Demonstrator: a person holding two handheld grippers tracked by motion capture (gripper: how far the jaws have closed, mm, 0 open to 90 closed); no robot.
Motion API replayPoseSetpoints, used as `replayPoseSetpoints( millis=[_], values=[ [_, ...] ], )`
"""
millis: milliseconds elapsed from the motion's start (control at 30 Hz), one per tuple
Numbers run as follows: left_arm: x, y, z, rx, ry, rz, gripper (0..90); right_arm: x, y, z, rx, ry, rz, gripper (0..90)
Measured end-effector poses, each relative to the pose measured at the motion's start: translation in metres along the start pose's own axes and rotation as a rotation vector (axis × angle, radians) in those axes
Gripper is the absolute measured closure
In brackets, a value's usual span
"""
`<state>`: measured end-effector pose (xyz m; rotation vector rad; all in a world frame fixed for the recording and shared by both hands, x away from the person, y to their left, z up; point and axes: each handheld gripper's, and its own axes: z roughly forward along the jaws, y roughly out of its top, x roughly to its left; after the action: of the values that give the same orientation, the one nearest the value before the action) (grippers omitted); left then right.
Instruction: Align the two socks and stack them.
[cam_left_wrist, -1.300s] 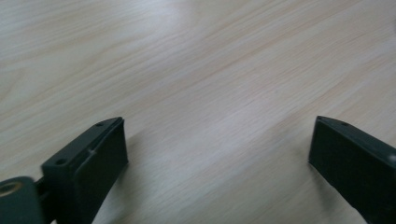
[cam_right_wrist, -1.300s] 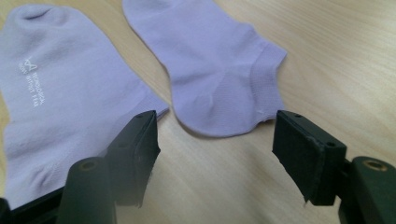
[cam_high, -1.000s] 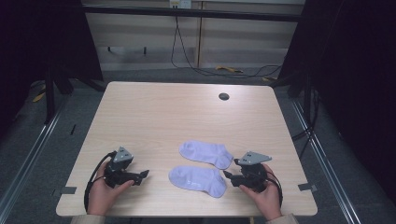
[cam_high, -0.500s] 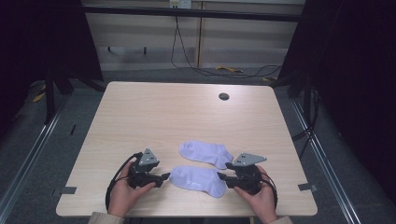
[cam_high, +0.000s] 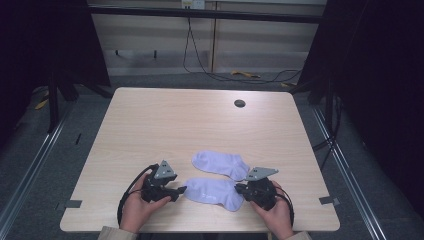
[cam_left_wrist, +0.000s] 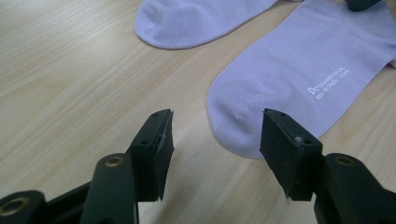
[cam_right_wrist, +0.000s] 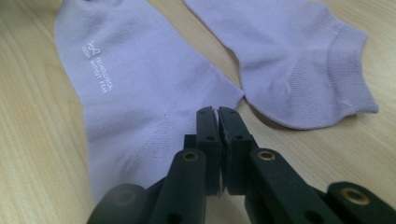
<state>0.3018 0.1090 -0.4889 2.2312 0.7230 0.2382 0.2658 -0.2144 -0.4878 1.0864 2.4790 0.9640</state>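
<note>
Two soft, pale purple ankle socks lay flat on the light wooden desk (cam_high: 150, 130), toward its 6 o'clock edge. The near sock (cam_high: 214, 192) lay between the two hands, with its toe pointing to 9 o'clock and its open end to 3 o'clock. The far sock (cam_high: 220, 164) lay just beside it, toward 12 o'clock, and the two looked to be touching near the heel. Laid side by side like that, they seemed ready to be paired up.

The left tool (cam_left_wrist: 215, 140) sat low at the toe of the near sock. Its two black jaws stood wide apart with nothing between them, and the toe lay just ahead of the gap. It looked ready to slide in and pinch the toe.

The right tool (cam_right_wrist: 217, 112) was over the heel end of the near sock. Its jaws were pressed together at the tips, and I could not tell if any cloth was caught between them.

Both hands came in from 6 o'clock. The left hand (cam_high: 136, 210) and the right hand (cam_high: 276, 216) rested low near the desk, each wrapped around its tool, with the tools pointing in at the sock from either side
</note>
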Motion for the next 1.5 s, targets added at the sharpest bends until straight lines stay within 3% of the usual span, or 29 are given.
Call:
replayPoseSetpoints(
  millis=[400, 500, 667, 733, 1267, 1500],
  values=[
    [-0.008, 0.000, 0.004, 0.018, -0.042, 0.062, 55.3, -0.002, -0.002, 0.000, -0.016, 0.006, 0.004, 89.2],
    [-0.009, 0.000, 0.006, 0.014, -0.076, 0.057, 57.8, -0.002, -0.003, 0.000, -0.019, 0.004, 0.010, 89.0],
    [-0.009, -0.001, 0.008, 0.016, -0.075, 0.036, 59.8, -0.002, -0.003, 0.001, -0.018, 0.000, 0.005, 89.1],
    [-0.010, 0.000, 0.008, 0.009, -0.079, 0.048, 61.6, -0.002, -0.003, 0.000, -0.018, 0.001, 0.004, 89.3],
    [-0.009, 0.004, 0.010, 0.075, -0.140, 0.049, 90.0, -0.002, -0.003, 0.001, -0.030, 0.017, 0.014, 89.6],
    [-0.009, 0.007, 0.004, 0.060, -0.131, 0.041, 90.0, -0.001, -0.003, 0.001, -0.032, 0.032, 0.007, 89.8]
  ],
)
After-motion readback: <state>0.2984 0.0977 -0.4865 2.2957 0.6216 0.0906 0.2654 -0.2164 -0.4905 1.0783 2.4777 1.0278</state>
